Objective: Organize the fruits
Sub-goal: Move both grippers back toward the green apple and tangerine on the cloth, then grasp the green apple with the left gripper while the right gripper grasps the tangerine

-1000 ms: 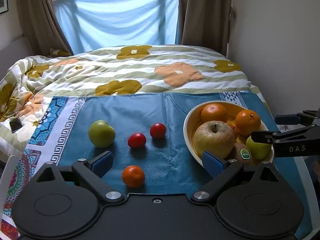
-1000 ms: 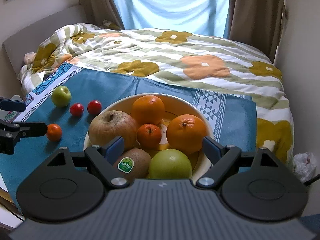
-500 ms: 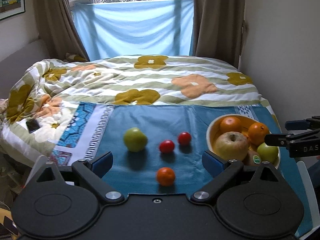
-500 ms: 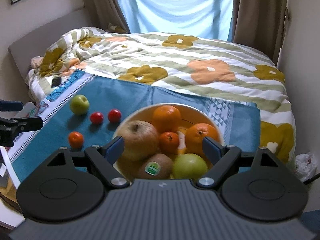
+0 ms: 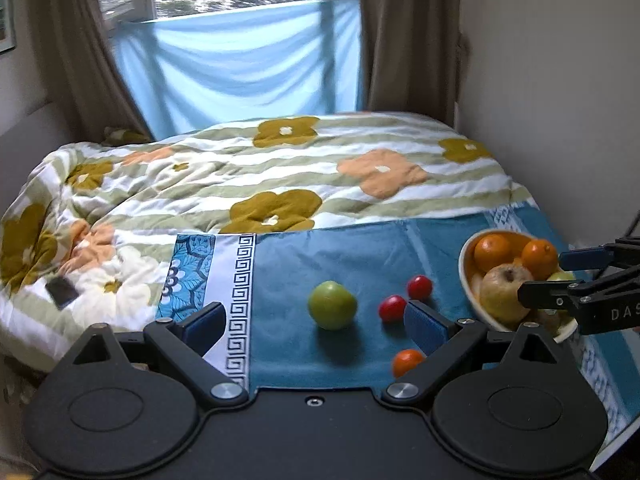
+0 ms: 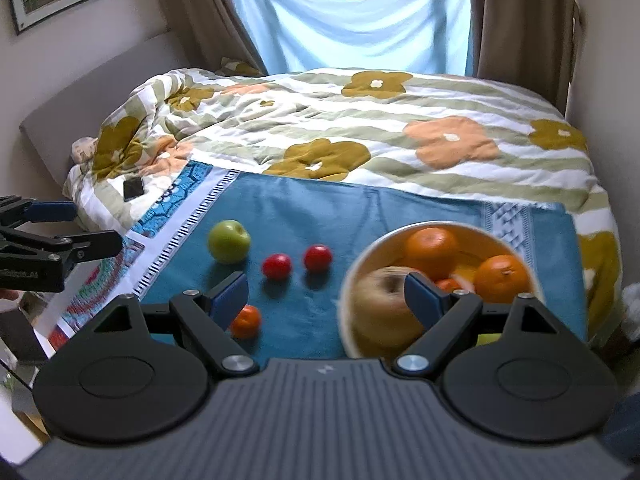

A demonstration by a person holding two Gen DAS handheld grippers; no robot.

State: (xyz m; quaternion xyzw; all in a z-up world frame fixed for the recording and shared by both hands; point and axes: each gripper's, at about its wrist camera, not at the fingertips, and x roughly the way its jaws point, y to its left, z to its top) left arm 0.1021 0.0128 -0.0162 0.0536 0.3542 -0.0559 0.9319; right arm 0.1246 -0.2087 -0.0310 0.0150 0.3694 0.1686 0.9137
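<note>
Teal cloth (image 5: 352, 248) spread over the near end of the bed carries everything I am sorting, and through my left wrist camera I count four fruits on it outside the bowl (image 5: 466, 276): a green apple (image 5: 332, 305) near the cloth's middle, two small red fruits (image 5: 405, 298) just to its right, and a small orange (image 5: 407, 361) close to the near edge, partly behind my finger. My left gripper (image 5: 314, 322) is spread wide and has hold of nothing, and it hangs above the near edge. At the cloth's right edge the bowl sits heaped with two oranges, a big yellowish apple and something green behind my right gripper (image 5: 560, 280), which hovers over the bowl's near side with its jaws apart and nothing between them. From my right wrist camera the same four loose fruits show: the green apple (image 6: 229, 241) toward the cloth's left border, the two red fruits (image 6: 297, 262) beside it, the small orange (image 6: 246, 321) by the near edge. The bowl (image 6: 536, 280), blurred here, is close to full. My right gripper (image 6: 326, 302) gapes empty; my left gripper (image 6: 82, 228) waits off the left edge, open too. I judge the job well along but unfinished, with four pieces left, if the bowl is where they belong.
</note>
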